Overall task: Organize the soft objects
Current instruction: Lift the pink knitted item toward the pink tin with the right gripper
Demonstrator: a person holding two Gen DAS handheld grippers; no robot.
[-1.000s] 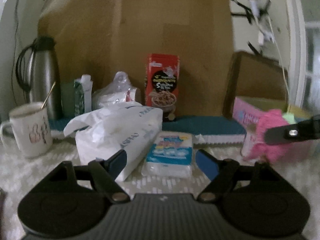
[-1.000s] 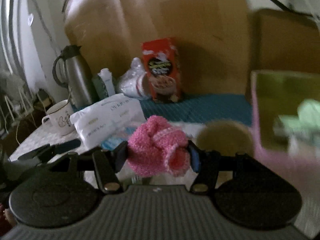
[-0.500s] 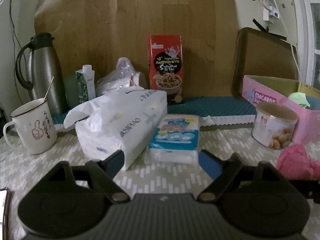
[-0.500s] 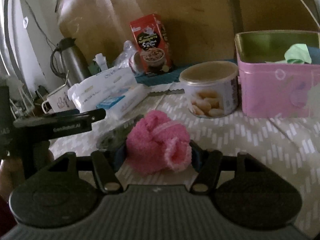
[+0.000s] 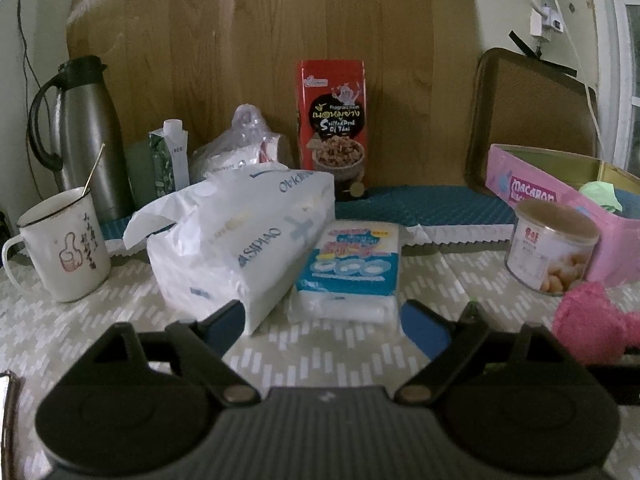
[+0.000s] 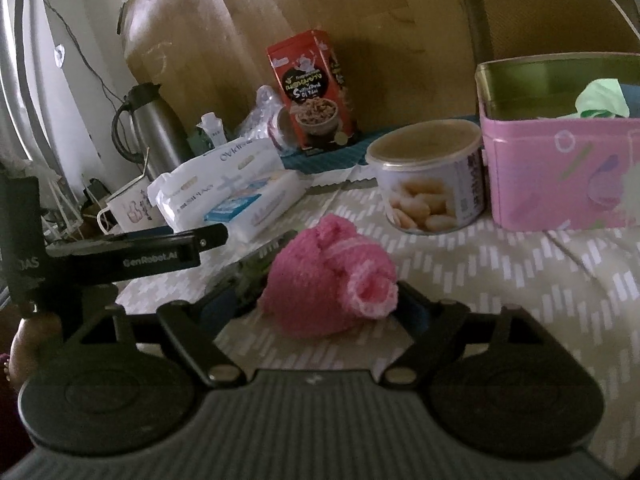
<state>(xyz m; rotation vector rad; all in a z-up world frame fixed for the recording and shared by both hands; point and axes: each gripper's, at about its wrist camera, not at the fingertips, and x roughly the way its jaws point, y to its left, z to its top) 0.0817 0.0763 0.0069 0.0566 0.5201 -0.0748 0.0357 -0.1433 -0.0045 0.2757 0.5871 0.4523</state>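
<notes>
A pink knitted bundle [image 6: 328, 276] lies on the patterned tablecloth between the fingers of my right gripper [image 6: 320, 308]. Its jaws are opening, and a gap shows between the left pad and the wool. The same bundle [image 5: 588, 320] shows at the right edge of the left wrist view. My left gripper [image 5: 324, 320] hovers low over the table with its jaws opening and nothing between them. Just ahead of it lie a small blue-and-white tissue pack [image 5: 352, 264] and a large white tissue pack [image 5: 240, 240]. A pink tin [image 6: 560, 176] at the right holds a green cloth [image 6: 600, 98].
A round biscuit can [image 6: 428, 176] stands beside the pink tin. A white mug [image 5: 60, 244], a steel thermos [image 5: 88, 132], a small carton [image 5: 168, 160] and a red snack box [image 5: 332, 120] line the back and left. A brown board stands behind them.
The right gripper came down with the pink bundle, set it on the table and spread its jaws off it. The left gripper's jaws widened a little.
</notes>
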